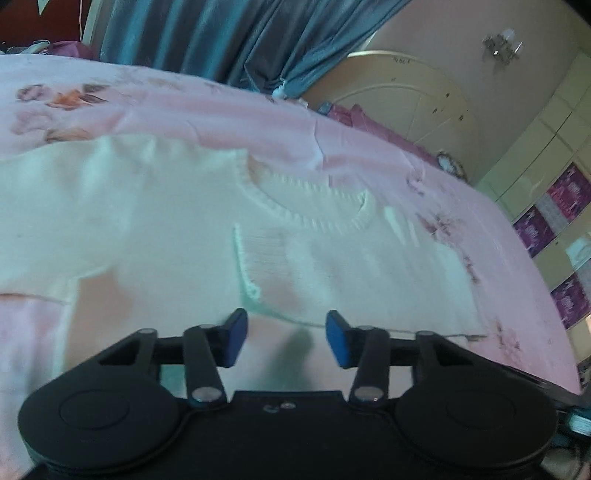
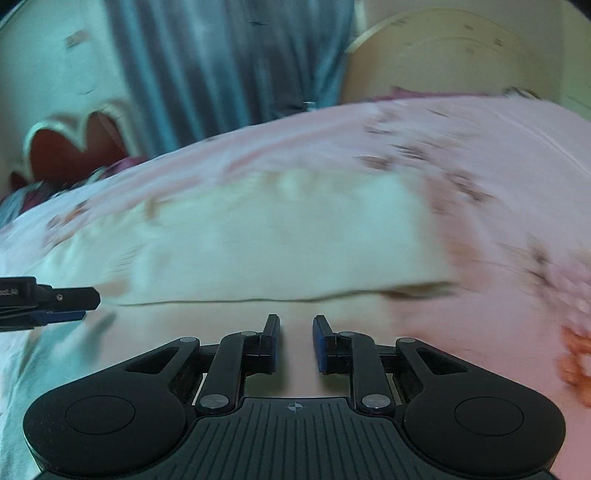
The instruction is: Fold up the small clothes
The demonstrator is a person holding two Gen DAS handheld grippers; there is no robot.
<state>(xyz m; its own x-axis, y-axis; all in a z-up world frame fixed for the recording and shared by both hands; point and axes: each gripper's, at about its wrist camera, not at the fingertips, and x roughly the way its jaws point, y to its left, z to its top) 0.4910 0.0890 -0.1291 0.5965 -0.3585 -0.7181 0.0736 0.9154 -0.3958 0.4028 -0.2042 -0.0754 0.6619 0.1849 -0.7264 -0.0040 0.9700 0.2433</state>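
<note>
Tongs came nearest the lens: my left gripper point(image 1: 286, 338) stood part open with nothing between its blue pads point(image 1: 338, 338), and my right gripper point(image 2: 295, 341) stood narrower, a slim gap showing, also empty. Both hung just short of the near hem of the white knit sweater point(image 1: 192, 221), which lay spread on the pink floral bedsheet point(image 1: 221, 107), neckline point(image 1: 314, 199) turned away from me and one sleeve folded across the chest. From the right, the left gripper's tip showed at the sweater's edge. Beyond lay the blue curtain point(image 1: 221, 33) and a cream headboard point(image 1: 406, 88). I judged the risk plain: with jaws this narrow, a pinch could catch the sheet along with the hem, or take only one knit layer, dragging the fold crooked.
</note>
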